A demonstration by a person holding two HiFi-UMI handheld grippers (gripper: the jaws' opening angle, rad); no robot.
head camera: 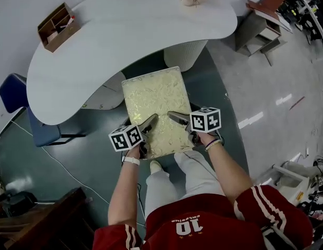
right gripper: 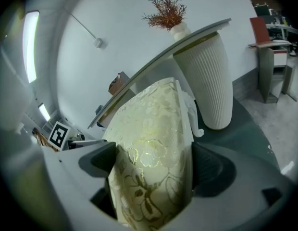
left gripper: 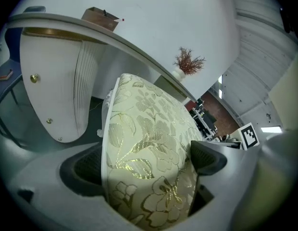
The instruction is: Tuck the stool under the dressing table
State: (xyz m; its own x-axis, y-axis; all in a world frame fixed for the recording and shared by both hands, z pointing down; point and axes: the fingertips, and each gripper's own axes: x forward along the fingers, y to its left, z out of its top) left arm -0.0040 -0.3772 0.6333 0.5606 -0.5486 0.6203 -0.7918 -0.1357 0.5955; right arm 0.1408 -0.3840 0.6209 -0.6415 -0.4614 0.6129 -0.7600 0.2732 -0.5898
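The left gripper point(left gripper: 149, 165) and the right gripper point(right gripper: 151, 170) each stand wide but clamped on the stool point(head camera: 153, 105), with its gold-flowered cushion filling the gap and the pads pressed on both sides. Only the head view shows both at the near edge, with the far end ahead of them just under the dressing table point(head camera: 125, 40). The right gripper view alone shows a ribbed pedestal point(right gripper: 206, 81) ahead and to the right. The left gripper view shows a knobbed cabinet point(left gripper: 53, 90) to its left.

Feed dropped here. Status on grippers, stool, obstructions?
Left gripper, right gripper both clamped on stool, near edge. Stool facing gap between dressing table pedestals, not yet tucked. Nothing seen blocking.
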